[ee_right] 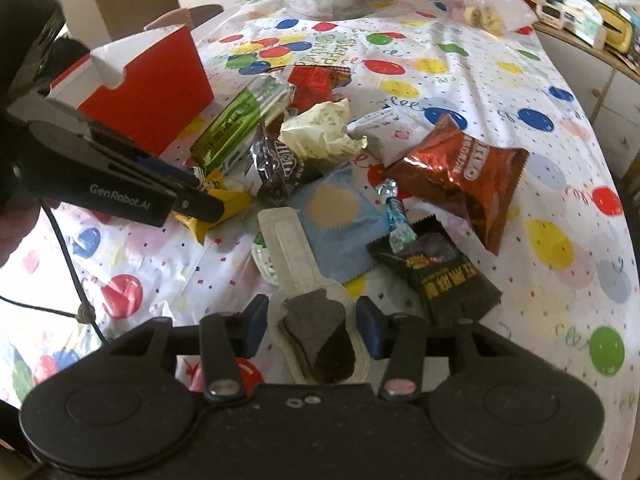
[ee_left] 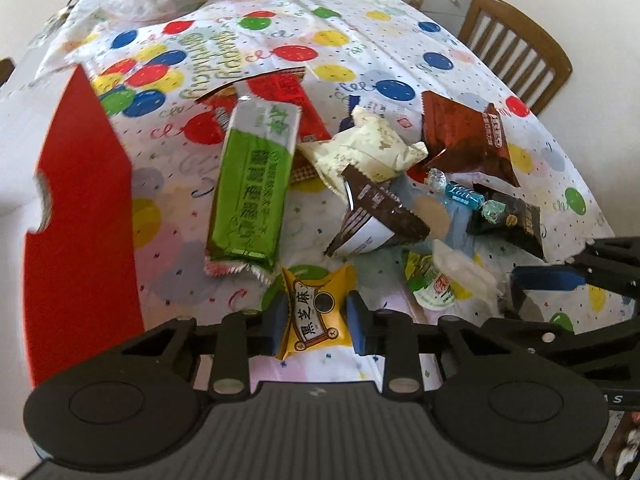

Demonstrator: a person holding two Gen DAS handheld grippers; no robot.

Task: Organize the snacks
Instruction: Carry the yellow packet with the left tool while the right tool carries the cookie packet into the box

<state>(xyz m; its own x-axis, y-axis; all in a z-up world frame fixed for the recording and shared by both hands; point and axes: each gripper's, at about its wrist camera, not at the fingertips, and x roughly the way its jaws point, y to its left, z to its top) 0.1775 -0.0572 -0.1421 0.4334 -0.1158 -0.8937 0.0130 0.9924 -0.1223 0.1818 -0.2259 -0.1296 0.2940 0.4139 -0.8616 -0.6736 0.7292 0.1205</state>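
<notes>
A table under a balloon-print cloth [ee_left: 400, 40] carries a red box [ee_left: 84, 200] at one edge and a snack pile mid-table. The left gripper [ee_left: 318, 318] clamps a yellow packet [ee_left: 316, 312]. The right gripper [ee_right: 312, 326] straddles a clear cookie packet [ee_right: 316, 320], pads not pressing.

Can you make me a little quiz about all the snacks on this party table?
1. True or false: the left tool is pinching the yellow packet.
2. Pick one: what colour is the long bar lying next to the red box? A) blue B) green C) pink
3. Fill the gap: the tablecloth is printed with colourful ____ and the words "Happy Birthday".

Key: 1 true; 2 B; 3 balloons.
</notes>
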